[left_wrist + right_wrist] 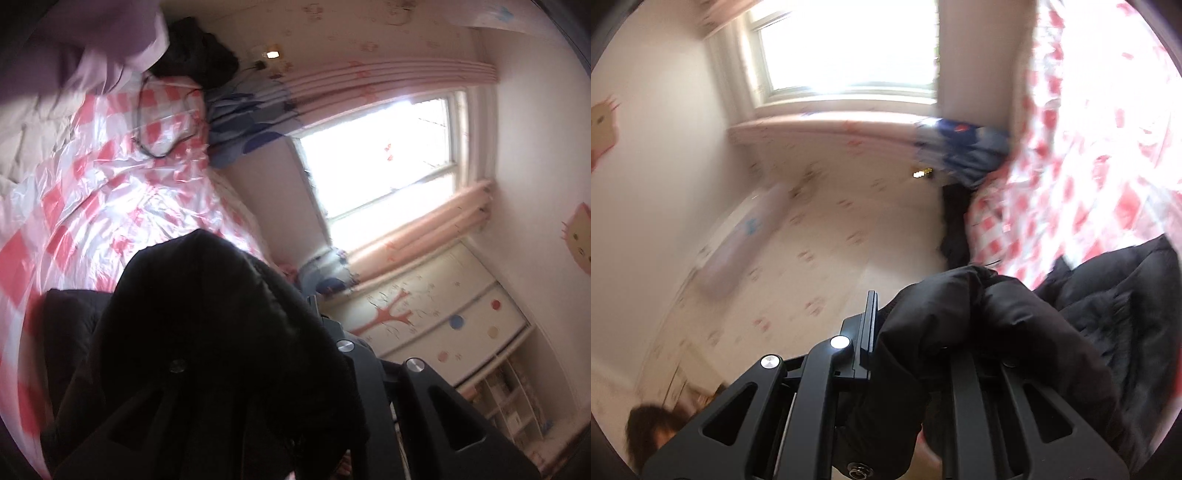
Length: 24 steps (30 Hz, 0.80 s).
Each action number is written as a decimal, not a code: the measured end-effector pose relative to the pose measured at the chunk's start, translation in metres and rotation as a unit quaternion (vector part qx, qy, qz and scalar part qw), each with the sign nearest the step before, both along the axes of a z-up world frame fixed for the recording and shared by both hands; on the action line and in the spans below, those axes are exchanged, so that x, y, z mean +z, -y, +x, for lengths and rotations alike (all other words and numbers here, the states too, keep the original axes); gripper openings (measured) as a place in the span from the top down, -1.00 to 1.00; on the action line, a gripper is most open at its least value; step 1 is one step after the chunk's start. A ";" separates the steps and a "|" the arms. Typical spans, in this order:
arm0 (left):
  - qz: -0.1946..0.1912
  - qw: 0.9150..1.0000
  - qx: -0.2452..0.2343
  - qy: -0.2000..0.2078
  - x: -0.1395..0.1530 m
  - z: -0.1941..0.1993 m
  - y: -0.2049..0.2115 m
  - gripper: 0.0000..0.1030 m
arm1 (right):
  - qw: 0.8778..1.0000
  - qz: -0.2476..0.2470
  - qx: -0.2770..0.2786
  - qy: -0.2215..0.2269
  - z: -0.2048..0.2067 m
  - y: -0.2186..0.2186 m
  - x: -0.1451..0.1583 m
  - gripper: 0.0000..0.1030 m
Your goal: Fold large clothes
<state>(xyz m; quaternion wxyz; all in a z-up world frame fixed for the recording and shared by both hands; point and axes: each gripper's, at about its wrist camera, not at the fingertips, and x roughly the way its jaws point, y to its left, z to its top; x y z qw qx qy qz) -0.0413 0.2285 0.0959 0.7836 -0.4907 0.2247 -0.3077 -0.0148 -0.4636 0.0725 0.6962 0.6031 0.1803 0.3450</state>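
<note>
Right wrist: right gripper clamps black coat — left gripper likewise.

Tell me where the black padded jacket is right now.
The black padded jacket is bunched between the right gripper fingers, lower centre of the right wrist view, and it drapes over the left gripper, above the red-and-white checked plastic sheet.
</note>
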 end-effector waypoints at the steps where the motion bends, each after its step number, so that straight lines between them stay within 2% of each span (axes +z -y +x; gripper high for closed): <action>1: 0.010 1.000 0.009 -0.011 -0.007 0.013 0.002 0.79 | 1.000 -0.004 -0.007 -0.016 0.012 0.001 -0.010 0.75; 6: 0.051 0.995 0.045 -0.072 -0.055 0.065 0.008 0.79 | 0.993 -0.026 -0.032 -0.108 0.064 0.004 -0.074 0.75; 10: 0.095 0.986 0.067 -0.122 -0.097 0.096 0.012 0.79 | 0.984 -0.054 -0.040 -0.163 0.087 -0.002 -0.124 0.72; 14: 0.127 0.977 0.079 -0.152 -0.127 0.111 0.020 0.77 | 0.979 -0.084 -0.036 -0.181 0.100 -0.010 -0.149 0.71; 16: 0.162 0.969 0.078 -0.172 -0.140 0.121 0.028 0.76 | 0.976 -0.094 -0.032 -0.193 0.103 -0.012 -0.157 0.68; 19: 0.187 0.958 0.065 -0.209 -0.151 0.133 0.035 0.73 | 0.972 -0.089 -0.028 -0.218 0.110 -0.013 -0.164 0.59; 20: 0.187 0.956 0.064 -0.215 -0.150 0.133 0.034 0.70 | 0.971 -0.087 -0.026 -0.223 0.110 -0.011 -0.163 0.48; 21: 0.176 0.958 0.063 -0.219 -0.146 0.131 0.032 0.66 | 0.969 -0.085 -0.031 -0.231 0.109 -0.010 -0.160 0.22; 22: 0.161 0.960 0.063 -0.219 -0.143 0.128 0.029 0.51 | 0.970 -0.081 -0.036 -0.227 0.106 -0.010 -0.152 0.05; 23: 0.141 0.964 0.063 -0.216 -0.136 0.123 0.026 0.27 | 0.971 -0.083 -0.044 -0.218 0.101 -0.010 -0.141 -0.32; 24: 0.125 0.967 0.067 -0.213 -0.128 0.116 0.022 0.12 | 0.973 -0.101 -0.055 -0.202 0.096 -0.014 -0.125 -0.59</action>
